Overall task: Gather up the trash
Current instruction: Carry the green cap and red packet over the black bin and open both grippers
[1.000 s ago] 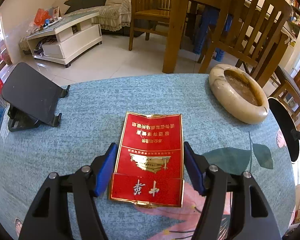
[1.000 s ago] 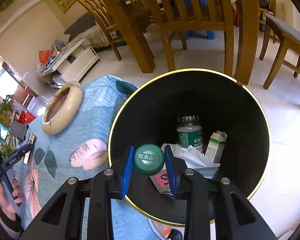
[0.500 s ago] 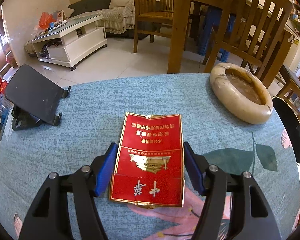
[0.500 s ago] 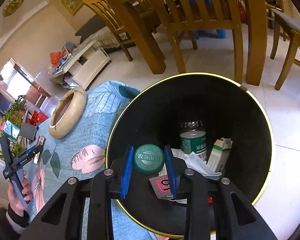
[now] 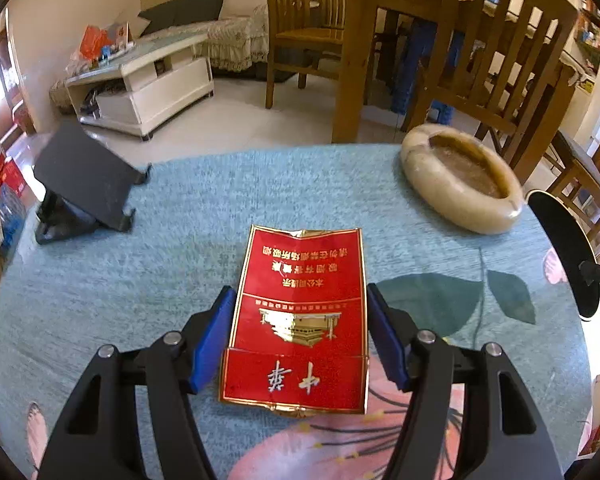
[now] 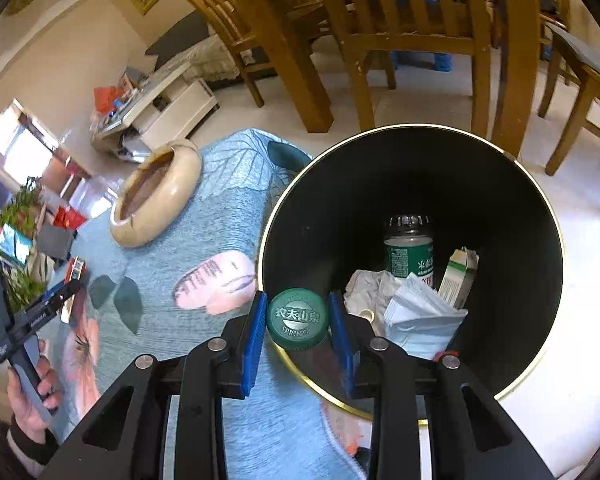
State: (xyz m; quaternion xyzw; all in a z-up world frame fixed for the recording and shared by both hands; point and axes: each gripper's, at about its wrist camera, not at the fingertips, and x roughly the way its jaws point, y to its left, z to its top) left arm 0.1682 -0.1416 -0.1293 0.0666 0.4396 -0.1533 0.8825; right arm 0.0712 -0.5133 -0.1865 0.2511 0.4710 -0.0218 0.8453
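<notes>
Right gripper point(image 6: 296, 322) clamps round green plastic bottle cap point(image 6: 297, 319) over black gold-rimmed bin point(image 6: 512, 216) | left gripper point(image 5: 300, 334) grips flattened red-gold cigarette pack point(image 5: 300, 316) above blue tablecloth point(image 5: 180, 216) | light, crushable; hold side edges.

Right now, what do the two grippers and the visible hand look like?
Left gripper and right gripper match: black plastic linkage arms with triangular cutouts, silver pivot screws, blue ribbed pads. No cables seen. The left hand is bare with a dark cuff at the wrist.
</notes>
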